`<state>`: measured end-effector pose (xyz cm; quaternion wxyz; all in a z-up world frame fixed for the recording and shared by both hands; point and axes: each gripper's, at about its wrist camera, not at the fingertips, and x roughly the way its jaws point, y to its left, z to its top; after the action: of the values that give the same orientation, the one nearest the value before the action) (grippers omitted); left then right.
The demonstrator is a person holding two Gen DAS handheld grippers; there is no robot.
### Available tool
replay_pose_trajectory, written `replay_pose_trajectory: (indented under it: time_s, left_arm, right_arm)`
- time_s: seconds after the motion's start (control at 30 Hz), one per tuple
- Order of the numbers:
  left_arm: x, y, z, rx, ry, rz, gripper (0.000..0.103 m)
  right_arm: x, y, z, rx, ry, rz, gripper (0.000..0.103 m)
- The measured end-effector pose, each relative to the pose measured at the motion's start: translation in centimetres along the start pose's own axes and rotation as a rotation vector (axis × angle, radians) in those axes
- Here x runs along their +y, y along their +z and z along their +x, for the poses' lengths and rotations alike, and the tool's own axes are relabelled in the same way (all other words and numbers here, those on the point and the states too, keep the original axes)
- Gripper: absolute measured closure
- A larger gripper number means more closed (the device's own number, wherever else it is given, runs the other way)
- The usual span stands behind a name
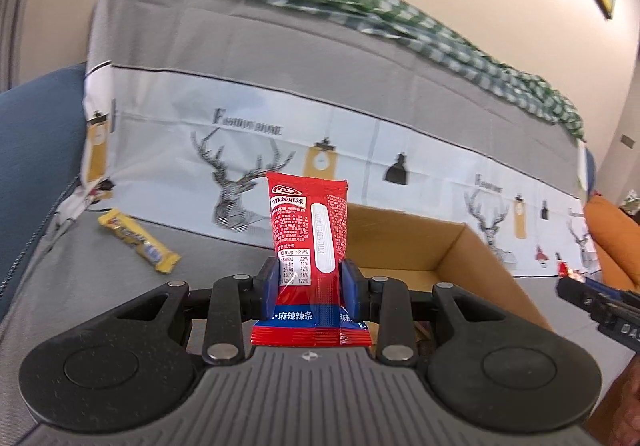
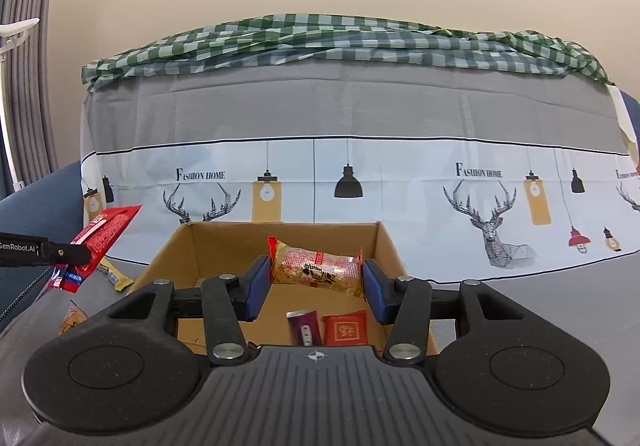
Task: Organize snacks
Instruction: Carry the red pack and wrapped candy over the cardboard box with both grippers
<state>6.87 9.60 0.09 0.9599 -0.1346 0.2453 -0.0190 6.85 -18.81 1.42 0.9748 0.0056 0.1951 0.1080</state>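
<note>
- The red snack packet stands upright in the left claw, whose blue pads press on both of its sides just above the bottom seal; the claw is closed down to the packet's width.
- From the right wrist view the same packet shows at the far left, held off the sofa seat and outside the left wall of the cardboard box.
- The clear-wrapped snack lies crosswise between the pads of the right claw, above the open box. Its ends reach both pads, so the claw looks closed on it at a wide setting, though I cannot tell how firm the hold is.
- On the box floor lie a dark red packet and a red square packet, side by side, close to the near wall.
- A yellow bar lies loose on the grey sofa seat, left of the box and well apart from the left claw. An orange-wrapped item lies near the seat's edge.
- Judged step: both hands are bringing snacks to the box; the right one looks ready to drop, the left one has yet to reach it.
- The next move likely calls for the right claw to open over bare box floor, then for the left to travel right over the box wall before letting go.
- The loose yellow bar and orange-wrapped item remain to be gathered.
</note>
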Motion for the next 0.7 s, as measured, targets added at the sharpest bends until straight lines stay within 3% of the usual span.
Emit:
replay_pose_trajectory:
  time_s: [0.37,0.7]
  left_arm:
    - [-4.4,-1.1,0.4,-0.024,-0.145,0.048,0.067]
    - [-6.3,-1.6,1.0,-0.023,-0.195,0.057,0.067]
  right_arm:
    - [-0.3,0.0,-0.4,-0.018,-0.019,-0.003,0.052]
    - [0.0,0.0,-0.6,-0.038,-0.019,-0.036,0.052]
